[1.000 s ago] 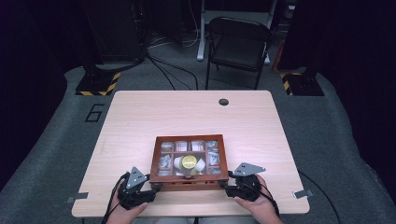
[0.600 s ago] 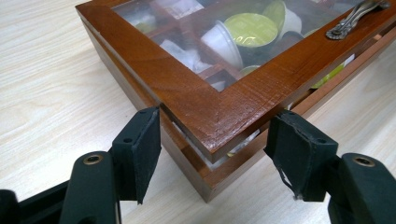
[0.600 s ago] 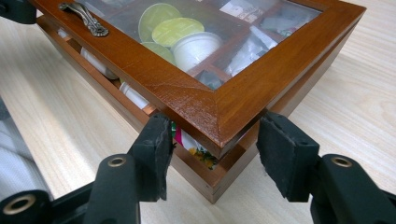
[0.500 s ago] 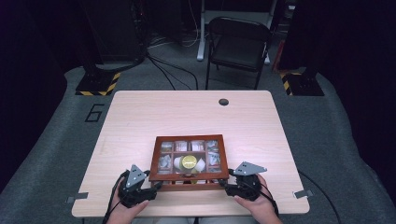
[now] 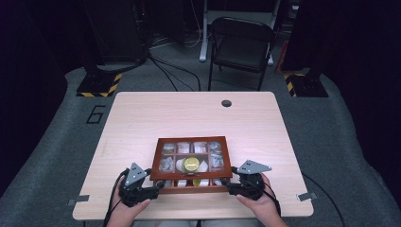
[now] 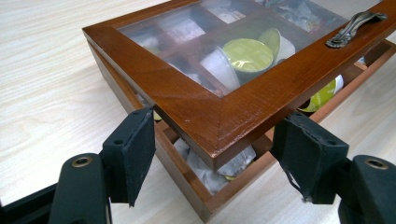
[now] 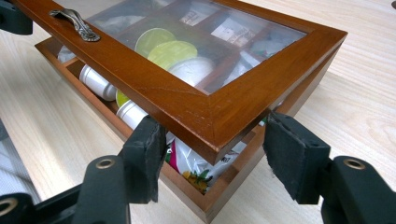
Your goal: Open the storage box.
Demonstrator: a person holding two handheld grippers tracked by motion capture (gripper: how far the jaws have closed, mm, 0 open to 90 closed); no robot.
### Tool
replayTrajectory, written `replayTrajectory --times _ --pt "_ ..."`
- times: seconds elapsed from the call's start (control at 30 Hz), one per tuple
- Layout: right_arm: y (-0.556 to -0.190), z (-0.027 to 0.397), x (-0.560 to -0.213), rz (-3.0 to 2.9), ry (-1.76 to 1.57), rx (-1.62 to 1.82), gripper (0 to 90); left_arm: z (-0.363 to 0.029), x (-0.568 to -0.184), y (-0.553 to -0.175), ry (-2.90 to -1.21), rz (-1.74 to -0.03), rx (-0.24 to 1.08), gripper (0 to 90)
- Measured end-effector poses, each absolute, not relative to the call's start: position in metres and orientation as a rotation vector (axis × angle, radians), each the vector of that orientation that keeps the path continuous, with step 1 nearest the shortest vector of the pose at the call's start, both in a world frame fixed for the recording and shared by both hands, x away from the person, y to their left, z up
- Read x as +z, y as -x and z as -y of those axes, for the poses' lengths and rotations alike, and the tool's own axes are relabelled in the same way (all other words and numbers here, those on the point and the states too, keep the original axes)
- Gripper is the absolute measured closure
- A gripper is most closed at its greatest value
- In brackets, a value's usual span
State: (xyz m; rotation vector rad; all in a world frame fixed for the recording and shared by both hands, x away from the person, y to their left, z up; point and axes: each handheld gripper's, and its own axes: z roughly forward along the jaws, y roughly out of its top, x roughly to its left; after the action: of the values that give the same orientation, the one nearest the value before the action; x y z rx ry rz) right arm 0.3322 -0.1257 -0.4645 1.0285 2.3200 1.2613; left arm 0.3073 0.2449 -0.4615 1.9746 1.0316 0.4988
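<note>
**Two grippers slackening at the lid's front corners**

Both sets of jaws have just been opening. A second ago the left gripper [image 5: 158,185] and right gripper [image 5: 226,184] sat at the same two front corners of the wooden tea box [image 5: 191,165]; my hands have hardly shifted, so the change is in the jaws alone.

Left gripper view: the near corner of the glass-paned lid [image 6: 219,116] sits between the two black pads, with a visible gap on either side. Nothing is pinched. Right gripper view: same arrangement at the other corner of the lid [image 7: 210,114], pads standing off it on both sides. Both grippers are released, corners still between the jaws.

The lid is not flat on the base. It rests tilted, front edge raised, and there is a gap through which I see sachets [image 7: 198,163] and white pods [image 7: 95,81]. A yellow-topped capsule [image 6: 247,53] seems to press up under the glass; judgement: overfilled contents are holding the lid up.

Reading: I am letting go of the lid, and the closing is likely incomplete while the gap remains.

Position: the box lies on the pale wood table [image 5: 142,123], near the front edge, centred between my hands. Its metal handle [image 6: 355,25] faces me.
</note>
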Motion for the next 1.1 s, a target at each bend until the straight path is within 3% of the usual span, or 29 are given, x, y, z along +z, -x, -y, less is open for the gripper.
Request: replayTrajectory --times 1.1 --pt "-0.342 0.129 -0.441 -2.266 -1.077 1.348 38.0 -0.245 -0.44 -0.321 -1.896 -1.071 0.487 30.2"
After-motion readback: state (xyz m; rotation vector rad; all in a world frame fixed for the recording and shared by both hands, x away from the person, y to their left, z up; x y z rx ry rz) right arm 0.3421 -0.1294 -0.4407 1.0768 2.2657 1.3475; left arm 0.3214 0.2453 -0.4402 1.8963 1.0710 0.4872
